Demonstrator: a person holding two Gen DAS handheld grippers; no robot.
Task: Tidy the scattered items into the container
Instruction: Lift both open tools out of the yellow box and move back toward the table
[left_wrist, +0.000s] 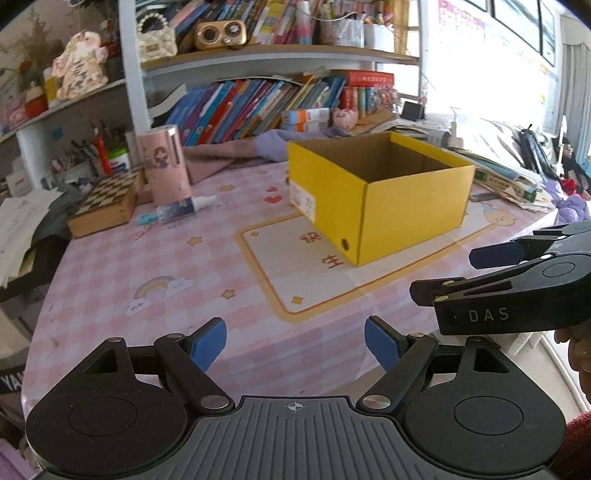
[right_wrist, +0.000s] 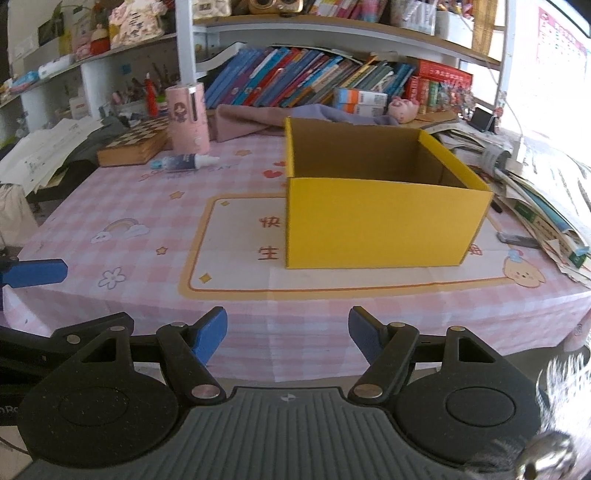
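An open yellow cardboard box (left_wrist: 413, 214) (right_wrist: 384, 225) stands on the pink checked tablecloth, and what shows of its inside is bare. A pink cylinder (left_wrist: 168, 166) (right_wrist: 186, 118) stands upright at the far left. A small dark bottle with a white cap (left_wrist: 184, 210) (right_wrist: 188, 161) lies in front of it. My left gripper (left_wrist: 295, 343) hangs open over the table's near edge, well short of the box. My right gripper (right_wrist: 288, 338) (left_wrist: 458, 273) is open too, facing the box's front wall. Neither holds anything.
A chessboard box (left_wrist: 107, 203) (right_wrist: 133, 146) lies left of the cylinder. A small flat dark item (right_wrist: 517, 240) lies right of the box. Purple cloth (right_wrist: 258, 122) is bunched behind the box. Stacked papers and books (right_wrist: 546, 206) crowd the right edge. Bookshelves line the back.
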